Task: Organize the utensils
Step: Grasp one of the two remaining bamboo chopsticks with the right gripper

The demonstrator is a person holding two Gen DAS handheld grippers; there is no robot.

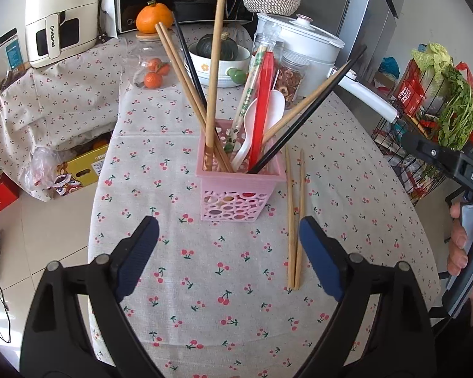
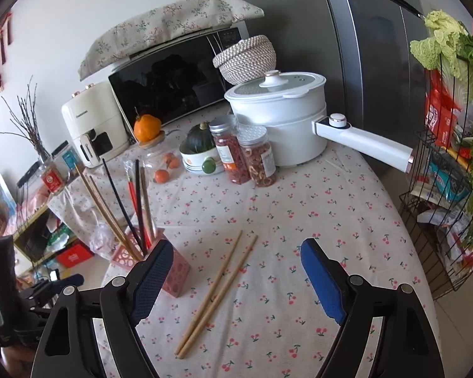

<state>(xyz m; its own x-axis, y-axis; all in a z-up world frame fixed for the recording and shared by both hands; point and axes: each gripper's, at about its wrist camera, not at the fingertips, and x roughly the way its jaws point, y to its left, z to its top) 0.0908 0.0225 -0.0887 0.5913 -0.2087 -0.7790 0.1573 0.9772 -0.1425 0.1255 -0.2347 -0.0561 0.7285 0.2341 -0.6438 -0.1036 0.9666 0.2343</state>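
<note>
A pink perforated utensil holder [image 1: 238, 193] stands on the cherry-print tablecloth [image 1: 205, 283], holding several wooden, black and red chopsticks and white spoons [image 1: 255, 126]. A loose pair of wooden chopsticks [image 1: 294, 220] lies on the cloth just right of it. My left gripper [image 1: 228, 252] is open and empty, in front of the holder. In the right wrist view the loose chopsticks [image 2: 217, 293] lie between and ahead of my open, empty right gripper [image 2: 236, 274]; the holder [image 2: 173, 278] is partly hidden behind its left finger.
At the back stand a white electric pot [image 2: 277, 119] with a long handle, two jars [image 2: 255, 157], a bowl with a squash [image 2: 201, 154], a jar of oranges [image 2: 164, 167], a microwave and an air fryer [image 2: 91, 126]. A wire vegetable rack [image 2: 441, 204] stands right of the table.
</note>
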